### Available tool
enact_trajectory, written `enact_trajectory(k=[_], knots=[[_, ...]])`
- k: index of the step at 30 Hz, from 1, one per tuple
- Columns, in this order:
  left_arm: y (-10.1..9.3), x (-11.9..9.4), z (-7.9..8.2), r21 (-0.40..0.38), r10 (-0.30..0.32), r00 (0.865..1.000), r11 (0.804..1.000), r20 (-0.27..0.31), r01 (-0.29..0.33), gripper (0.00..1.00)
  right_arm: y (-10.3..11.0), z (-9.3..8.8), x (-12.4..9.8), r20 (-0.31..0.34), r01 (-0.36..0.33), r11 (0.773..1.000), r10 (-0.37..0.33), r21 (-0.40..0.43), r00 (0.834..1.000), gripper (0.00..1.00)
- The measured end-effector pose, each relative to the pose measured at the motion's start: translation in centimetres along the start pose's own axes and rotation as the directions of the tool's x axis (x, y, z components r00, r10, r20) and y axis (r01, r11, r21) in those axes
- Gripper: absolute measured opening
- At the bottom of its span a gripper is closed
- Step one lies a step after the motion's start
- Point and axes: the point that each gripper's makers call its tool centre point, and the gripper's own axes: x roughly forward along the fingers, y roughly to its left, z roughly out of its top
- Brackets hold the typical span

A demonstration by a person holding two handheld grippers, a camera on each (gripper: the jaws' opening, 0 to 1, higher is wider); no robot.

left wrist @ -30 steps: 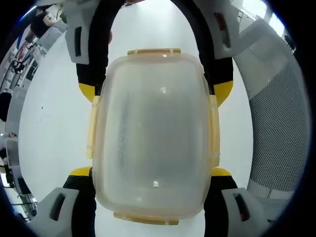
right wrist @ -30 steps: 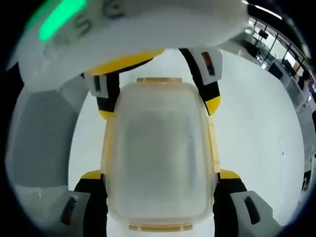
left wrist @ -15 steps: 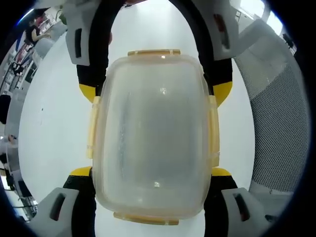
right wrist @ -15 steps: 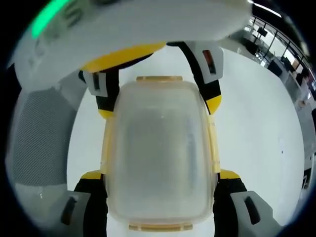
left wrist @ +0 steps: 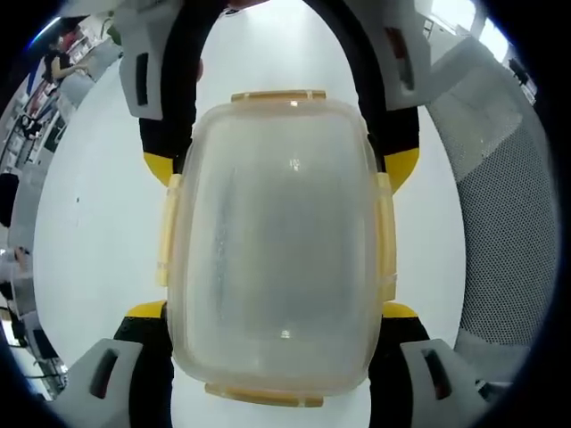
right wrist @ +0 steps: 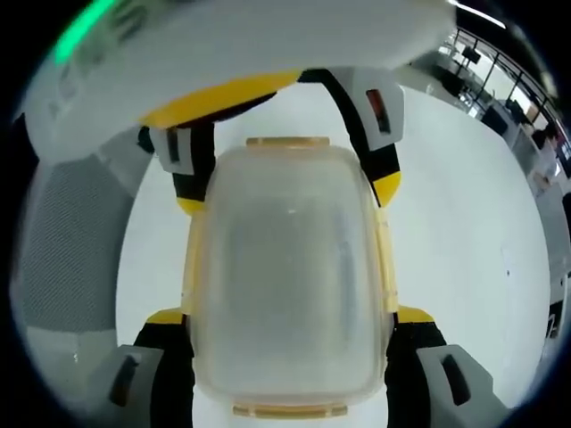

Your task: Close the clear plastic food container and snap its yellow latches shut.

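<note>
between my left gripper [left wrist: 277,308]'s two jaws sits the clear plastic food container [left wrist: 277,241], lid on, its frosted top facing the camera in the left gripper view. the jaws stand wide apart and press on its two long sides, so i have it clamped. from the far end my right gripper [left wrist: 277,165] comes in, its yellow-tipped jaws against the same two sides. yellow latches [left wrist: 385,236] run along both long edges and lie flat against the walls, with another at each short end, also folded down as far as i can tell. under it all is a white table [left wrist: 89,214], and a grey mesh chair [left wrist: 504,214] stands just beside the table edge

the right gripper view gives the mirror of this: my right gripper [right wrist: 290,312] grips the food container [right wrist: 285,276] by its long sides, jaws spread to its full width, and the left gripper [right wrist: 285,174] holds it from the opposite end
</note>
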Motion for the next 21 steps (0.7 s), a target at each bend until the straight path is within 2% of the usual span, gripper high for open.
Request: enact_trajectory(k=[21], knots=[[1.6, 0.2, 0.4, 0.006, -0.003, 1.0, 1.0, 0.017, 0.003, 0.93, -1.6, -0.3, -0.1, -0.01, 0.005, 1.0, -0.005, 0.011, 1.0, 0.9]])
